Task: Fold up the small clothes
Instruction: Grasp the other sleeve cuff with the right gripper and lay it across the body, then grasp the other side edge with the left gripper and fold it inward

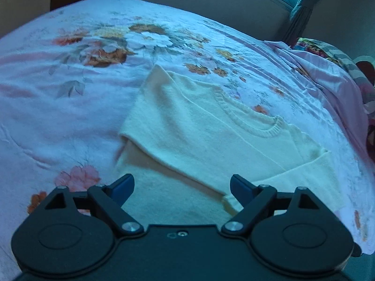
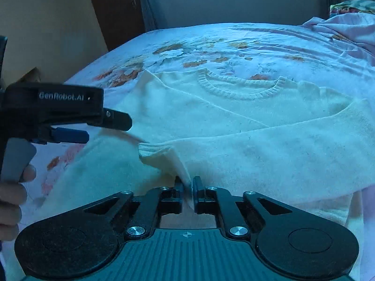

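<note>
At the far left of the right wrist view, a hand (image 2: 11, 199) holds the handle of the left gripper (image 2: 103, 128), which enters from the left edge just above the left side of the sweater (image 2: 234, 121). In its own view, the left gripper (image 1: 181, 188) has its two blue-tipped fingers (image 1: 124, 187) spread wide apart, holding nothing, with the lower part of the sweater (image 1: 211, 135) lying beneath and between them. The cream knit sweater lies flat on the flowered bedsheet (image 1: 58, 107), near the middle of the bed. Its ribbed collar (image 2: 239, 89) points away from both cameras toward the far edge of the bed, and its hem is toward the grippers, so the long axis runs from near to far. In the right wrist view, one sleeve is folded across the body from the right side, with its ribbed cuff (image 2: 150, 149) ending left of center. The right gripper (image 2: 187, 187) is closed to a narrow gap, and a raised fold of sweater fabric is pinched between its fingers. At the far right, a rumpled pink cloth (image 2: 346, 25) lies at the edge of the bedsheet (image 2: 257, 46).
</note>
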A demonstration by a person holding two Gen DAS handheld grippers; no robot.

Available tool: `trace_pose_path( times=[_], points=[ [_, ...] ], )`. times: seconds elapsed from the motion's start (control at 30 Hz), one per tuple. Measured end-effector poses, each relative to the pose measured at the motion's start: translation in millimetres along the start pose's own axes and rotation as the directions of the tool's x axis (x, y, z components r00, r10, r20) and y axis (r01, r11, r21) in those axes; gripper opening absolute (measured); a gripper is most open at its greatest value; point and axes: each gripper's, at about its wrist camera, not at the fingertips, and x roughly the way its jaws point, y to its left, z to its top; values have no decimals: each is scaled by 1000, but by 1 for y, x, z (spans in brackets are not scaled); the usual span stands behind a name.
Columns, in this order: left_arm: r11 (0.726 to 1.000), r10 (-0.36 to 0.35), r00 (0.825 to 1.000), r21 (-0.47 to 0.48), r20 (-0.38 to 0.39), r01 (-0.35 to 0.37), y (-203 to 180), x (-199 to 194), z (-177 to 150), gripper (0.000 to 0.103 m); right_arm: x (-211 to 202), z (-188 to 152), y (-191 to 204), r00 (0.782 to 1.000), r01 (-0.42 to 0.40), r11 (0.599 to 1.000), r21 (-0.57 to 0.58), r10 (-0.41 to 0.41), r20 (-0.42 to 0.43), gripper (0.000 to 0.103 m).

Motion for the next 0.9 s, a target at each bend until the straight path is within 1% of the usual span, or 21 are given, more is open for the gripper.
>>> trace_pose_path(
  times=[0.03, 0.07, 0.1, 0.13, 0.2, 0.23, 0.3, 0.37, 0.4, 0.43, 0.47, 0.5, 0.53, 0.57, 0.6, 0.63, 0.67, 0.7, 0.77, 0.83, 0.9],
  points=[
    [999, -38, 999, -11, -22, 37, 0, 1, -1, 89, -8, -7, 0, 1000, -5, 1000, 6, 4, 27, 47],
    [997, -75, 996, -19, -46, 74, -1, 3, -4, 91, -15, -9, 0, 998, -2, 1000, 18, 1, 56, 67],
    [995, -97, 992, -21, -74, 96, -3, 6, -7, 92, -24, -10, -1, 996, -1, 1000, 30, -2, 95, 68],
    [994, -106, 990, -27, -97, 104, -5, 9, -10, 92, -31, -11, -4, 994, 5, 999, 34, -9, 112, 68],
    [991, -129, 984, -52, -123, 124, -8, 14, -18, 92, -41, -14, -9, 991, 36, 998, 51, -42, 125, 68],
    [990, -137, 982, -62, -127, 130, -8, 15, -22, 90, -47, -15, -15, 991, 36, 997, 74, -45, 127, 68],
    [988, -143, 981, -70, -130, 134, -11, 16, -28, 84, -54, -17, -20, 991, 36, 992, 124, -52, 127, 68],
    [986, -157, 978, -78, -140, 147, -13, 19, -32, 65, -60, -18, -25, 989, 38, 987, 156, -59, 133, 68],
    [984, -171, 975, -84, -144, 160, -15, 21, -33, 59, -63, -19, -26, 989, 37, 986, 165, -60, 137, 68],
    [982, -180, 972, -88, -151, 169, -17, 23, -35, 49, -69, -22, -27, 988, 42, 985, 169, -66, 141, 68],
    [981, -185, 971, -90, -152, 173, -19, 26, -36, 43, -74, -24, -27, 986, 48, 984, 173, -74, 147, 68],
    [980, -187, 972, -91, -146, 175, -21, 28, -37, 40, -76, -25, -29, 985, 52, 982, 179, -80, 150, 68],
    [979, -190, 972, -94, -136, 179, -23, 30, -38, 33, -78, -27, -31, 985, 54, 981, 186, -83, 151, 68],
    [979, -190, 973, -96, -129, 178, -24, 33, -38, 20, -80, -27, -33, 984, 61, 979, 193, -92, 153, 68],
    [980, -186, 975, -97, -119, 175, -26, 34, -37, 11, -83, -29, -34, 982, 74, 977, 202, -106, 155, 68],
    [980, -183, 978, -96, -105, 173, -28, 34, -36, 6, -84, -30, -37, 981, 81, 975, 209, -114, 154, 68],
    [981, -177, 981, -92, -80, 170, -30, 31, -34, 5, -85, -31, -39, 980, 90, 972, 216, -124, 153, 68],
    [981, -180, 983, -81, -37, 177, -33, 22, -28, 4, -87, -31, -42, 978, 104, 969, 226, -142, 155, 68],
    [976, -202, 978, -67, 55, 206, -35, 2, -14, 2, -92, -31, -46, 971, 123, 965, 234, -165, 172, 68],
    [973, -209, 970, -74, 126, 219, -29, -15, -1, 2, -93, -28, -51, 966, 144, 961, 237, -188, 175, 68],
    [978, -176, 966, -82, 191, 194, -16, -30, 8, 2, -93, -24, -56, 964, 153, 957, 248, -200, 177, 68]
  ],
)
